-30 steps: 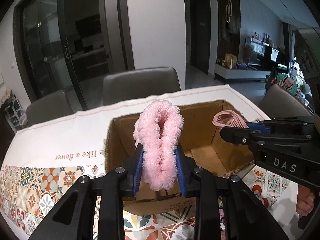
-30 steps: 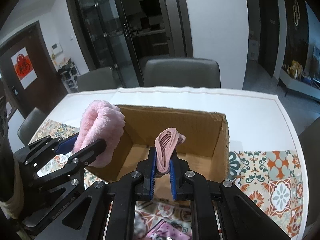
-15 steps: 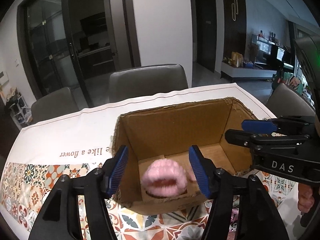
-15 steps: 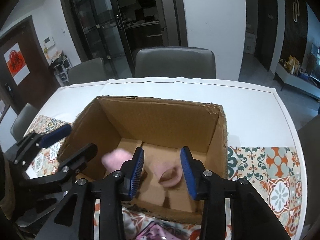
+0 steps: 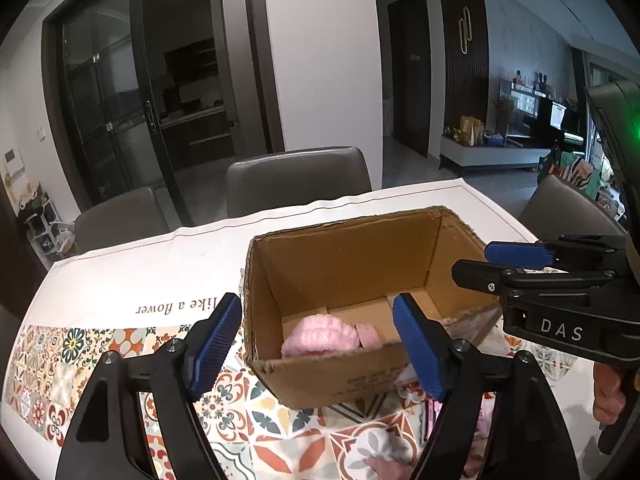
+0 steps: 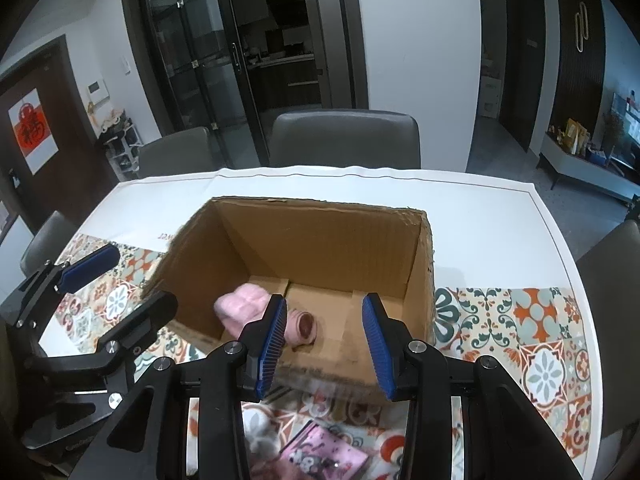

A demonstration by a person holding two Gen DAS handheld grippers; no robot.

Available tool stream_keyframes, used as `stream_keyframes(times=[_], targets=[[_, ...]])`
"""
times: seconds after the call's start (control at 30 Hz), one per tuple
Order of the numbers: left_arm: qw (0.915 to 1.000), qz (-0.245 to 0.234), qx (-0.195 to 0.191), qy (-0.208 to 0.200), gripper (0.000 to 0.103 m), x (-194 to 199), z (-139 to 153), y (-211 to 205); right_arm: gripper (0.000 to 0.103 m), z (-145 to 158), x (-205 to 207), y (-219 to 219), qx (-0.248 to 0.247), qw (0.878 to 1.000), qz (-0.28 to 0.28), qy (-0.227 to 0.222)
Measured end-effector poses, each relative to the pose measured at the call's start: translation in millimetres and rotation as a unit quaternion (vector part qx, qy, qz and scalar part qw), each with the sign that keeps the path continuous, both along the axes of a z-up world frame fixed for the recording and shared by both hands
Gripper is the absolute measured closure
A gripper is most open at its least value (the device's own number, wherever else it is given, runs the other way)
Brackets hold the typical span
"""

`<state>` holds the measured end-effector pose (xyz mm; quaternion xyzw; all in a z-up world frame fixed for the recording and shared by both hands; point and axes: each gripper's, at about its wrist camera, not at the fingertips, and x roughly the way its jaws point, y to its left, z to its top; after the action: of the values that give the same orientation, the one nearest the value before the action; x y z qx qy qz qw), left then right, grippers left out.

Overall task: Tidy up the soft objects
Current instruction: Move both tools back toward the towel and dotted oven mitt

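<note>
While both pink soft items, the fluffy roll point(image 5: 318, 336) and the smaller ribbed roll point(image 6: 302, 326), lie on the floor of the cardboard box point(image 5: 360, 264), the left claw point(image 5: 316, 344) is opening with nothing between its pads and the right claw point(image 6: 324, 340) stands spread, empty. Withdraw each upward, clear of the rim (flimsy card), before reaching for items on the worktop point(image 6: 520, 320).

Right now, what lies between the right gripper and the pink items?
Only the cardboard box's near wall separates the right gripper from the fluffy pink item and pink roll, seen in the right wrist view.
</note>
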<state>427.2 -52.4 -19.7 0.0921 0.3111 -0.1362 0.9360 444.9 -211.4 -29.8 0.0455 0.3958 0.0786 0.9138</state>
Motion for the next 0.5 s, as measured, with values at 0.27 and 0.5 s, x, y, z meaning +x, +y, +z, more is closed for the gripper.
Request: stream_keyframes(times=[0.27, 0.5], targets=[[1.0000, 0.003, -0.005, -0.004, 0.025, -25, 9, 7, 0.062, 12, -29, 5, 0.002, 1.000, 0.003, -0.006], [0.9999, 0.006, -0.009, 0.000, 0.024, -50, 10, 15, 0.053, 14, -50, 8, 0.011, 1.000, 0.001, -0.005]])
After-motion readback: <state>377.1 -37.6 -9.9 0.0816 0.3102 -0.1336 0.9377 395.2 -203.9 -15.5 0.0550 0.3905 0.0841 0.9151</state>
